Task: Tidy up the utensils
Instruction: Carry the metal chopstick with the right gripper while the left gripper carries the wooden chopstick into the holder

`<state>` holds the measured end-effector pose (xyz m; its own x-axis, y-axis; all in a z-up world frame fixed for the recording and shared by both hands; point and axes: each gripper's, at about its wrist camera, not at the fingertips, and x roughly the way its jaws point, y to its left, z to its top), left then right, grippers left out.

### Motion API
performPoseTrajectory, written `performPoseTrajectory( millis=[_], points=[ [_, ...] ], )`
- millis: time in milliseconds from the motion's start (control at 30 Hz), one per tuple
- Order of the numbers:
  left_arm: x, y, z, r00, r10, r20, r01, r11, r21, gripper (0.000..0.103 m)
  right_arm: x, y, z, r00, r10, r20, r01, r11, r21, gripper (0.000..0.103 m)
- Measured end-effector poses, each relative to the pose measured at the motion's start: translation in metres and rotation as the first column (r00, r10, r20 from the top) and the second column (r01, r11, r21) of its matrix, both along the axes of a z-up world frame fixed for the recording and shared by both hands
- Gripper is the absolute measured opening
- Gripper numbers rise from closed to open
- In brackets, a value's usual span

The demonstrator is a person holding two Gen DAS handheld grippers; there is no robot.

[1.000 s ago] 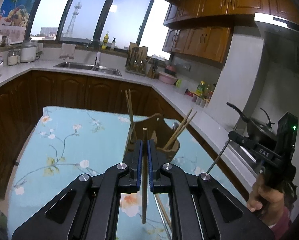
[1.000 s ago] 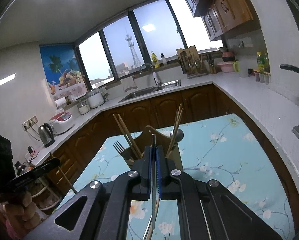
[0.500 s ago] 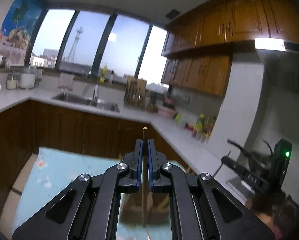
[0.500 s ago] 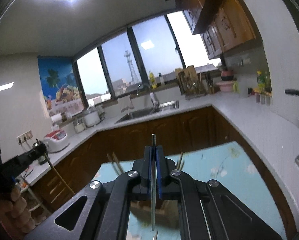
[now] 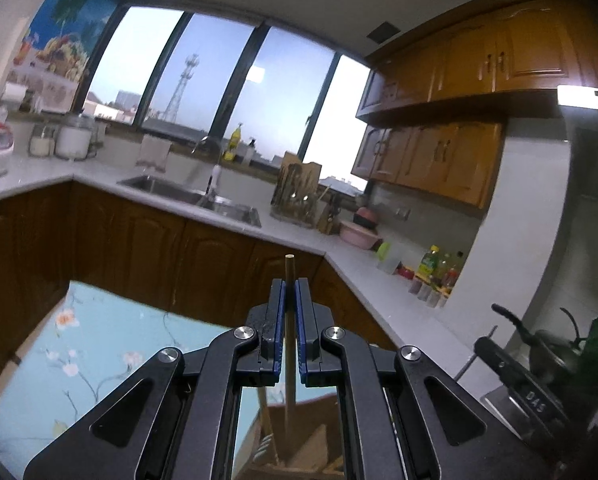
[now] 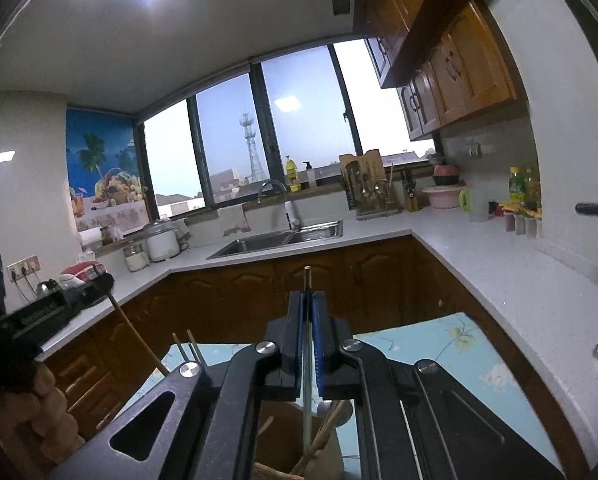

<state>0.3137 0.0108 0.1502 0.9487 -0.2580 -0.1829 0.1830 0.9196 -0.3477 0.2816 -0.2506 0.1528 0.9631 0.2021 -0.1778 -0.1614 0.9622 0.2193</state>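
My left gripper (image 5: 290, 288) is shut on a wooden chopstick (image 5: 289, 344) that stands upright, its lower end down in the wooden utensil holder (image 5: 295, 444) below the jaws. My right gripper (image 6: 307, 300) is shut on a thin metal utensil handle (image 6: 307, 364), also upright, reaching into the same holder (image 6: 283, 440), which has several chopsticks in it. The right gripper shows at the right of the left wrist view (image 5: 531, 384). The left gripper with its chopstick shows at the left of the right wrist view (image 6: 51, 312).
The holder stands on a table with a blue floral cloth (image 5: 79, 360), also in the right wrist view (image 6: 451, 352). Brown cabinets, a white counter with a sink (image 6: 279, 240) and a pan on the stove (image 5: 547, 344) surround it.
Both grippers have come in over the holder and tilted up; the holder has dropped from mid-view to below the jaws. Both utensils' lower ends now reach into it.
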Motion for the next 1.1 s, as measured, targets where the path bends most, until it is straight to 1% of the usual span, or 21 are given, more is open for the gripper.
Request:
performPoseTrajectory(
  millis=[100, 233, 300, 433, 500, 600, 633, 833, 1100],
  points=[
    [0.005, -0.002, -0.017, 1.000, 0.018, -0.020, -0.018, 1.000, -0.005, 0.004, 0.002, 0.000, -0.014, 1.000, 0.000, -0.009, 0.000, 1.000, 0.012, 0.004],
    [0.011, -0.005, -0.034, 0.998, 0.020, -0.054, -0.019, 1.000, 0.007, 0.004, 0.009, -0.003, -0.031, 0.999, 0.002, -0.051, -0.001, 1.000, 0.028, 0.004],
    [0.011, -0.007, -0.041, 0.998, 0.010, -0.058, -0.009, 1.000, 0.017, 0.004, 0.012, -0.004, -0.039, 0.997, 0.006, -0.075, -0.003, 0.999, 0.038, 0.005],
    [0.007, -0.017, -0.046, 0.998, -0.004, -0.055, 0.008, 0.997, 0.075, 0.005, 0.016, -0.004, -0.053, 0.993, 0.019, -0.121, -0.013, 0.999, 0.050, 0.005],
    [0.010, -0.022, -0.049, 0.995, -0.045, -0.085, 0.052, 0.996, 0.079, 0.005, 0.016, -0.004, -0.058, 0.991, 0.012, -0.136, -0.006, 0.999, 0.046, 0.005],
    [0.013, -0.029, -0.056, 0.991, -0.047, -0.122, 0.061, 0.992, 0.114, 0.005, 0.018, -0.004, -0.060, 0.988, 0.010, -0.155, -0.002, 0.999, 0.051, 0.005],
    [0.012, -0.030, -0.057, 0.992, -0.047, -0.121, 0.062, 0.991, 0.118, 0.005, 0.019, -0.004, -0.062, 0.986, 0.015, -0.165, -0.006, 0.998, 0.056, 0.005],
    [0.012, -0.025, -0.058, 0.989, -0.049, -0.136, 0.063, 0.993, 0.102, 0.005, 0.021, -0.004, -0.064, 0.984, 0.020, -0.177, -0.011, 0.999, 0.052, 0.005],
    [0.015, -0.026, -0.057, 0.987, -0.051, -0.150, 0.068, 0.992, 0.109, 0.005, 0.023, -0.007, -0.066, 0.983, 0.021, -0.182, -0.011, 0.998, 0.056, 0.005]
  ],
)
